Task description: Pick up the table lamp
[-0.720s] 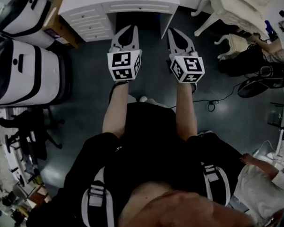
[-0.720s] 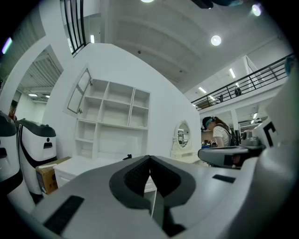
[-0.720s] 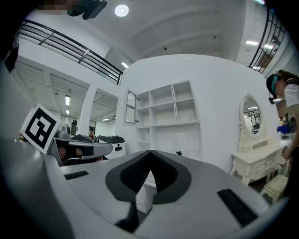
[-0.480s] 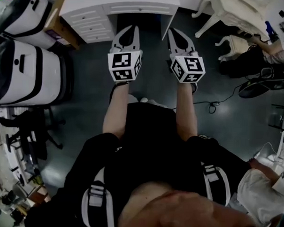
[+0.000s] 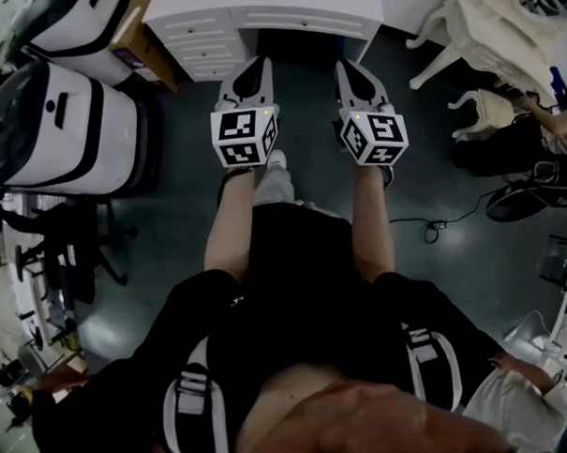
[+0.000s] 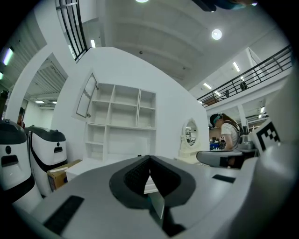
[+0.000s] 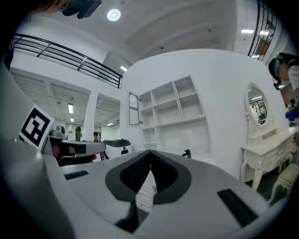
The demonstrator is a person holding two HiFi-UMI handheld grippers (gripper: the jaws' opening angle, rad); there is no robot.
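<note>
A: Count, near to far?

B: Nearest are our two tools, left gripper (image 5: 260,64) and right gripper (image 5: 344,66). They're side by side and level over the dark floor (image 5: 170,216), with one marker cube on each.

A: Jaws?

B: Both pairs are closed tip to tip, with only a small triangular gap behind the tips. Neither holds anything.

A: Past them?

B: One cable (image 5: 434,226) lies on the floor to our right. One white desk (image 5: 284,19) is straight ahead, with a drawer stack on its left side. Both grippers point toward its knee gap. To our left we count two big white-and-black units (image 5: 63,127). One cardboard box (image 5: 149,53) sits between the farther unit and the desk. To our right are one stool (image 5: 485,109) and one white dressing table (image 7: 264,151) with one oval mirror (image 7: 256,108).

A: Wall?

B: One open shelf unit (image 6: 122,119) hangs above the desk, with one door swung out at its left edge.

A: Table lamp?

B: We can't confirm it. We see one small dark thing (image 7: 187,152) on the white top under the shelves, too small to identify. It's ahead of both grippers and well apart from them. In the right gripper view it shows just right of that gripper's tips.
</note>
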